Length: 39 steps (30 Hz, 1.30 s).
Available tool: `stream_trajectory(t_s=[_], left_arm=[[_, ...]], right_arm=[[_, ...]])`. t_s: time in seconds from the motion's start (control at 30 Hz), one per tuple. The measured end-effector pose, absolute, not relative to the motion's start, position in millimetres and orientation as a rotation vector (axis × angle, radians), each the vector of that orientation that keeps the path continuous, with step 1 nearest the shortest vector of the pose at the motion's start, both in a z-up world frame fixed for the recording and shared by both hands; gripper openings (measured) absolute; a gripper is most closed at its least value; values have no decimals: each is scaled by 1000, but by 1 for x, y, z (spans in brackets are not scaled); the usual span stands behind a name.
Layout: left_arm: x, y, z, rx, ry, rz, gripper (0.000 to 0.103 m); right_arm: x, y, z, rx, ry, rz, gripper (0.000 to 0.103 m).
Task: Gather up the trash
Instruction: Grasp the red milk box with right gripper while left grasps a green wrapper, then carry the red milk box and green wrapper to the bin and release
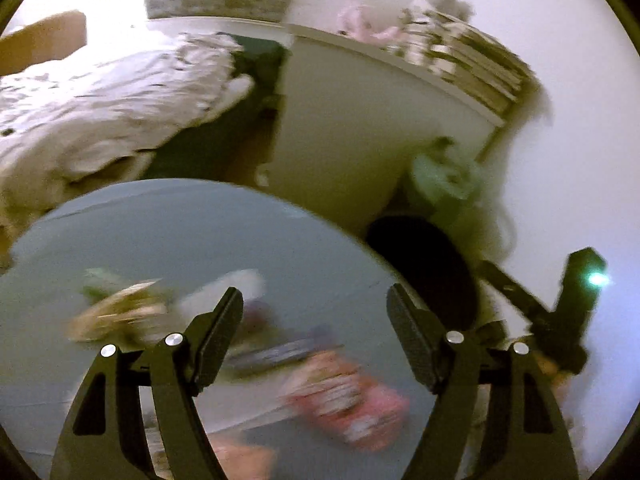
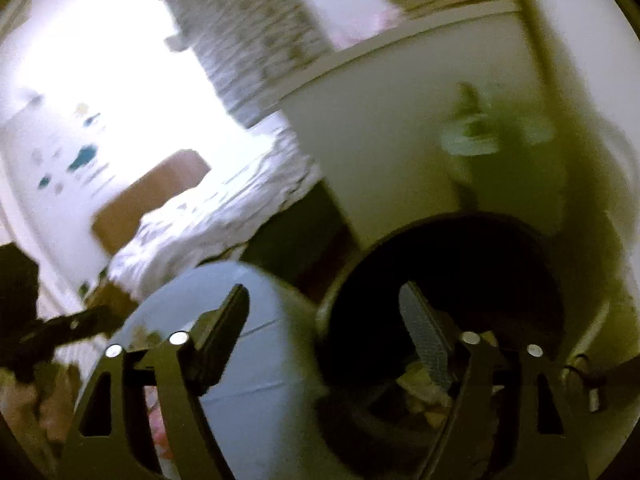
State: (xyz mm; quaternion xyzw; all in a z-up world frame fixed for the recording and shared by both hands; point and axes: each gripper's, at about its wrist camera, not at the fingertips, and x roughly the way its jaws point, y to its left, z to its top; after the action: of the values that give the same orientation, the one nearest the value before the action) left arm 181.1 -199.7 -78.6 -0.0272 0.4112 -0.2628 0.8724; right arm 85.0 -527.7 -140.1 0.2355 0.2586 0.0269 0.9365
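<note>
Both views are blurred by motion. My left gripper [image 1: 314, 304] is open and empty above a round grey table [image 1: 180, 232]. On the table lie a pink-red wrapper [image 1: 348, 400], a dark flat wrapper [image 1: 284, 350], a tan and green wrapper [image 1: 120, 308] and a white piece [image 1: 228, 288]. A black bin [image 1: 428, 272] stands just right of the table. My right gripper [image 2: 324, 304] is open and empty above the bin's rim [image 2: 460, 240], with crumpled pale trash [image 2: 420, 388] inside. The right gripper also shows in the left wrist view [image 1: 560, 308].
A white cabinet [image 1: 360, 128] stands behind the table and bin, with stacked books [image 1: 472, 64] and a pink toy [image 1: 368, 28] on top. A bed with a white duvet [image 1: 100, 100] is at the left. A green bag [image 1: 440, 176] hangs by the cabinet.
</note>
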Motion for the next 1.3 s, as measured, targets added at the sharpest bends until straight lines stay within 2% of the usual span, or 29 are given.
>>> stream_trajectory(t_s=[0.07, 0.13, 0.2, 0.3, 0.5, 0.57, 0.63, 0.67, 0.73, 0.8, 0.87, 0.9, 1.03, 1.13, 1.3], left_arm=[[185, -169, -81, -33, 853, -502, 76], [189, -147, -85, 9, 853, -472, 76], [191, -130, -89, 59, 849, -464, 76], [193, -121, -95, 129, 845, -485, 76], [206, -128, -111, 254, 850, -524, 76], [211, -133, -113, 268, 843, -526, 76], [220, -142, -115, 285, 841, -538, 76], [222, -145, -116, 292, 840, -543, 76], [228, -153, -121, 318, 846, -547, 76], [236, -158, -129, 332, 880, -524, 74], [239, -157, -134, 303, 912, -530, 48], [238, -156, -135, 299, 906, -521, 43], [238, -140, -132, 220, 932, -502, 10], [234, -122, -127, 157, 932, -457, 5], [221, -84, -106, 9, 904, -421, 5]], right_arm=[[85, -506, -138, 469, 555, 150, 80], [85, -477, -137, 449, 593, 253, 87], [86, -444, -138, 396, 650, 332, 88], [89, -400, -140, 312, 732, 408, 91], [98, -342, -147, 107, 853, 414, 92], [100, -335, -151, 89, 875, 406, 86], [106, -339, -156, 94, 908, 397, 68], [109, -340, -159, 95, 928, 392, 64], [110, -339, -161, 87, 948, 394, 59], [111, -338, -162, 81, 952, 403, 58], [111, -339, -163, 104, 948, 413, 57], [111, -342, -163, 120, 945, 419, 57], [109, -348, -160, 149, 933, 427, 57], [108, -349, -158, 157, 922, 433, 57], [104, -356, -154, 199, 872, 435, 56]])
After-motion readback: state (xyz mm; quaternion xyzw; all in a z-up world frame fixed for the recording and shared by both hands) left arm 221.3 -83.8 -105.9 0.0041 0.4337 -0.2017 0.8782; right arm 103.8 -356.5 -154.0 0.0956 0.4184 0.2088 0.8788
